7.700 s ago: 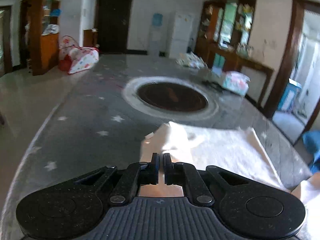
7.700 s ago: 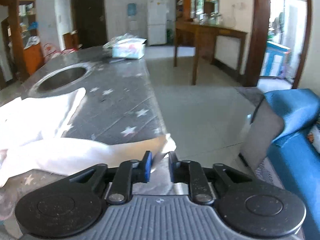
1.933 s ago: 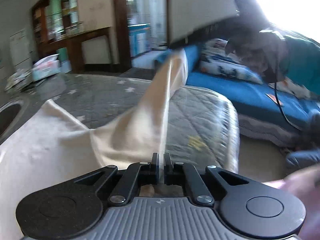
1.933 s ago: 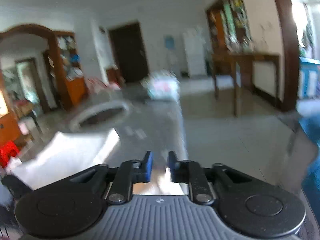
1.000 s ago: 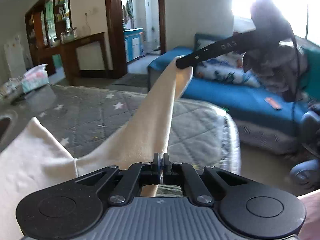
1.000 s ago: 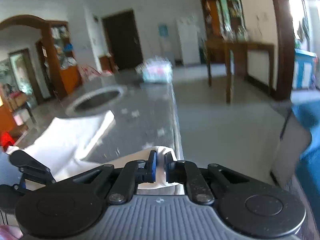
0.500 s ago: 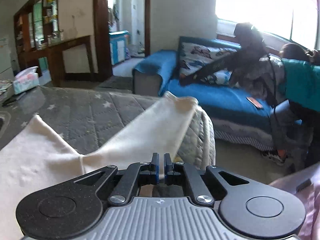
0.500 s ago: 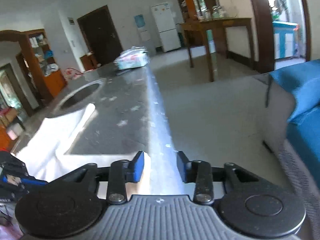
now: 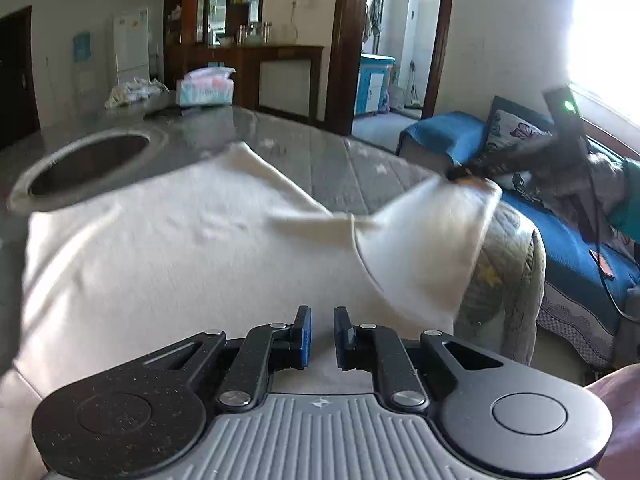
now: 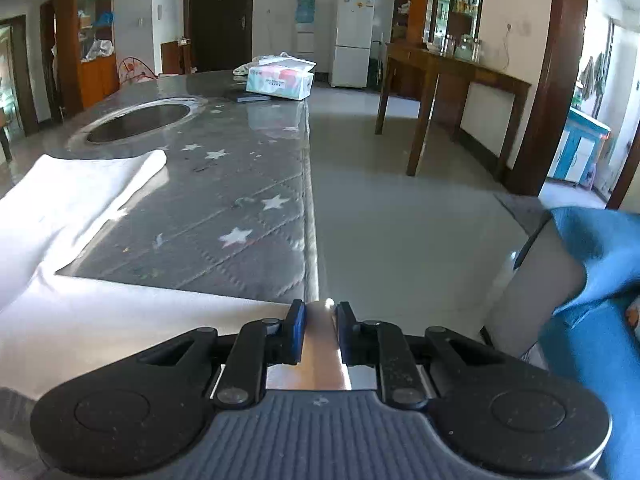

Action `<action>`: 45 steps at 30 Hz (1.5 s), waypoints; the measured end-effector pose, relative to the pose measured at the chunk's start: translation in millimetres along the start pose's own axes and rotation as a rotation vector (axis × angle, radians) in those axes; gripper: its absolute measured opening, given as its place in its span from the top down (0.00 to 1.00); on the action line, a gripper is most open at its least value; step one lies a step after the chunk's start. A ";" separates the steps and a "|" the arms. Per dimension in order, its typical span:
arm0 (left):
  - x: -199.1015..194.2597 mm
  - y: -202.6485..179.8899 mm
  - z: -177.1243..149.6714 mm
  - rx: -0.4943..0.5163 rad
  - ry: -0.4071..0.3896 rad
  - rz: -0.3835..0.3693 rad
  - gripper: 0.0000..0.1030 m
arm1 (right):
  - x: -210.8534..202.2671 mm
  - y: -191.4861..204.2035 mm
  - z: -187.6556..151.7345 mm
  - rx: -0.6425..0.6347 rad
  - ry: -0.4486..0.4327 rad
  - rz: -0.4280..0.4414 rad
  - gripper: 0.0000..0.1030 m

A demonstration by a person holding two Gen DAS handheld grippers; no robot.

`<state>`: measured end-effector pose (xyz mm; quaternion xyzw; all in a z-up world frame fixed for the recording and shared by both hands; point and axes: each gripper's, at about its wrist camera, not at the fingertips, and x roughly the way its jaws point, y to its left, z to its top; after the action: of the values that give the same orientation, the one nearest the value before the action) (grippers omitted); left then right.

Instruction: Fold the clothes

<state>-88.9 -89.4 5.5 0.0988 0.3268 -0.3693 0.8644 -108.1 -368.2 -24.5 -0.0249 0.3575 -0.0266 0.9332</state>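
The cream garment (image 9: 180,264) lies spread on the grey star-patterned bench (image 10: 224,216), below the round hole (image 10: 140,120) sunk in the bench top. The left tongs (image 9: 320,334) hover over the garment, jaws opening to a narrow gap with nothing pinched between them. The right tongs (image 10: 318,330) sit at the garment's edge by the bench rim, jaws closing, the gap bare.
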 end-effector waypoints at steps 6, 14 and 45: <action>-0.1 -4.7 2.5 -0.012 -0.028 -0.025 0.78 | 4.1 10.2 24.5 -0.054 -0.016 -0.028 0.80; -22.9 64.7 26.4 -0.184 -0.049 0.121 0.76 | 6.1 69.0 64.1 -0.161 -0.023 0.231 0.78; 15.8 228.8 67.6 -0.385 0.004 0.407 0.76 | 116.5 181.5 140.5 -0.291 0.024 0.374 0.65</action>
<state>113.3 35.5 31.1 -0.0033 0.3660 -0.1190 0.9230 78.2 -191.2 -9.5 -0.0923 0.3672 0.1982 0.9041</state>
